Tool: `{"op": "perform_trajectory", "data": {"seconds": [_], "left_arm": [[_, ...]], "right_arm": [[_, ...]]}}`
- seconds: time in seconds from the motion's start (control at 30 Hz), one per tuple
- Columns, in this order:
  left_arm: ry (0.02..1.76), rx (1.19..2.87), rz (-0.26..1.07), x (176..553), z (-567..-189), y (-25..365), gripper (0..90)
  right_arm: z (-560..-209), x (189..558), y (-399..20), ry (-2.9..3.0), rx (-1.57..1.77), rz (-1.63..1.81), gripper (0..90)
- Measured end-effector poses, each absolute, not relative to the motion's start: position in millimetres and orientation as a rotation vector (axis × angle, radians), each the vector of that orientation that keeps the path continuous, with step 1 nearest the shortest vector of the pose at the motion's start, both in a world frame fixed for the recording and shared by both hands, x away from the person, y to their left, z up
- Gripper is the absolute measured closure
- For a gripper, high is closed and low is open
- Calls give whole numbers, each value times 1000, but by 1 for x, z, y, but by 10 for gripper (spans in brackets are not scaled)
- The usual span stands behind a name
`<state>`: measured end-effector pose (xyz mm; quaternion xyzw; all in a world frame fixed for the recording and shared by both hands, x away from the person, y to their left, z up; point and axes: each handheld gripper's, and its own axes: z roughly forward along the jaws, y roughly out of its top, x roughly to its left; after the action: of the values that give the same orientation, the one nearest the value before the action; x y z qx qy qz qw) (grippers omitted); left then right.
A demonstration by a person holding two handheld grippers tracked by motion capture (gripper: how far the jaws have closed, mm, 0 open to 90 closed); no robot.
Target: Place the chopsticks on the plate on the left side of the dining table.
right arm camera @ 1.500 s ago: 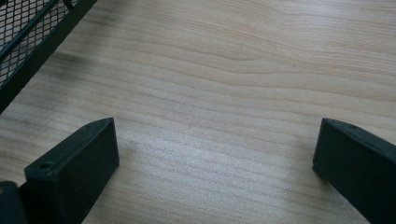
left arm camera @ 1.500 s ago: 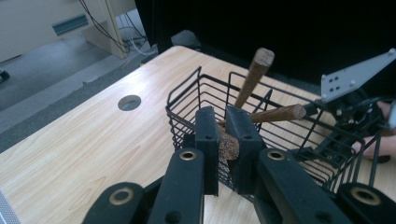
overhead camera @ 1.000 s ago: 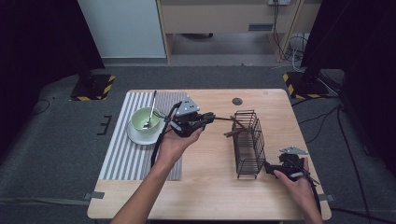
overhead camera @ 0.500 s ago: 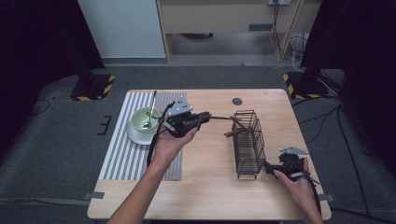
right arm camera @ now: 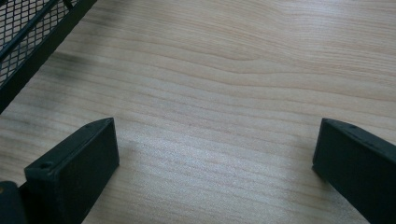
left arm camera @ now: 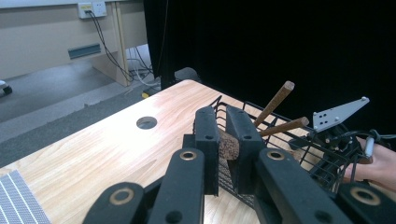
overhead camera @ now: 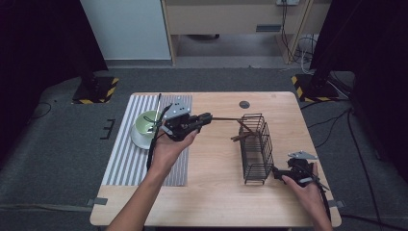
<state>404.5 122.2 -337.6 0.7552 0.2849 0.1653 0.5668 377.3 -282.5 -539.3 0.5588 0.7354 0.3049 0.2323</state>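
My left gripper (overhead camera: 206, 117) is shut on the end of a thin brown wooden stick (overhead camera: 228, 119), held level above the table and pointing at a black wire basket (overhead camera: 256, 144). In the left gripper view the cork-like stick end (left arm camera: 228, 146) sits pinched between the jaws of that gripper (left arm camera: 222, 142), and two wooden sticks (left arm camera: 277, 99) lean out of the basket (left arm camera: 233, 113) beyond it. My right gripper (overhead camera: 277, 172) rests by the basket's near right corner. Its jaws stand wide apart over bare wood in the right gripper view (right arm camera: 215, 158).
A green bowl (overhead camera: 146, 124) with a utensil in it sits on a white saucer on the striped mat (overhead camera: 126, 161) at the left. A round hole (overhead camera: 244, 104) marks the table's far side. The basket's mesh corner (right arm camera: 28, 28) lies close to my right gripper.
My left hand has drifted slightly left with the stick still gripped. The right hand has stayed put.
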Motion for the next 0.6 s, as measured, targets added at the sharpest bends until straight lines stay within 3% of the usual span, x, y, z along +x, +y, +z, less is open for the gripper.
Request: {"op": "perform_trajectory", "data": {"seconds": [0.6], "left_arm": [[694, 1743, 429, 402, -335, 151, 834]], "right_arm": [[-539, 377, -282, 2020, 1536, 838, 4]]}}
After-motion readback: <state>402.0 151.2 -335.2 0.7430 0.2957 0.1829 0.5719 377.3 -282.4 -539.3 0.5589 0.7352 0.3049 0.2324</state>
